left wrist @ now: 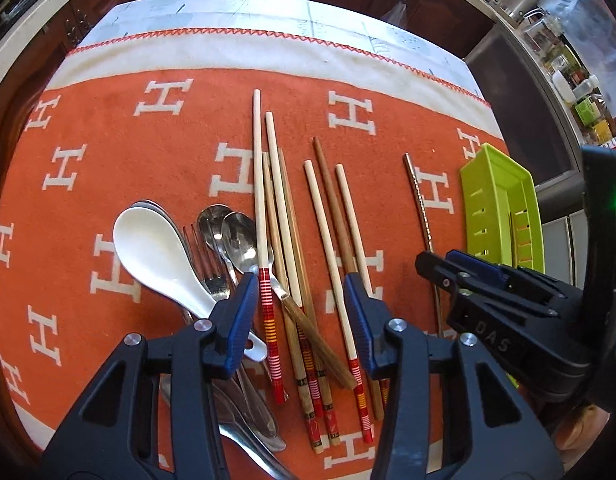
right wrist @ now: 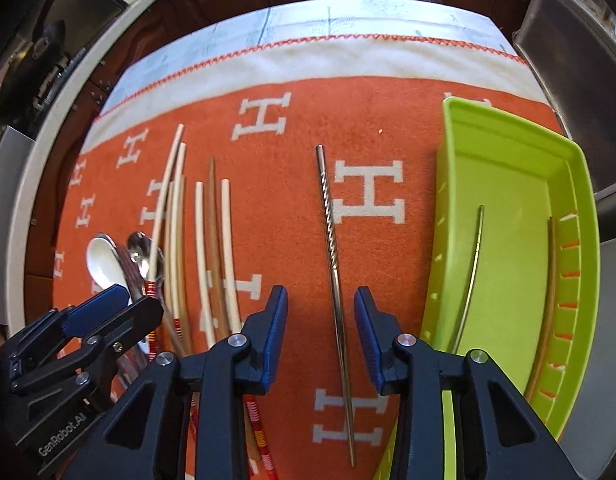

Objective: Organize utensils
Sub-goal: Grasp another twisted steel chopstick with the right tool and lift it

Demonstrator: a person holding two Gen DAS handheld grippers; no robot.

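With both claws wide and empty, right claw (right wrist: 321,336) straddles metal chopstick (right wrist: 335,264); thin, round, may roll or slip. Left claw (left wrist: 298,320) risks snagging several crossed chopsticks (left wrist: 284,248).

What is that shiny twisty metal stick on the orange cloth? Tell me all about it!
The metal chopstick is thin, silvery steel, with a spiral twist along its far half and a smooth near half ending in a point. It lies flat on the orange cloth, alone, left of the green tray. The right gripper hovers open around it, not touching.
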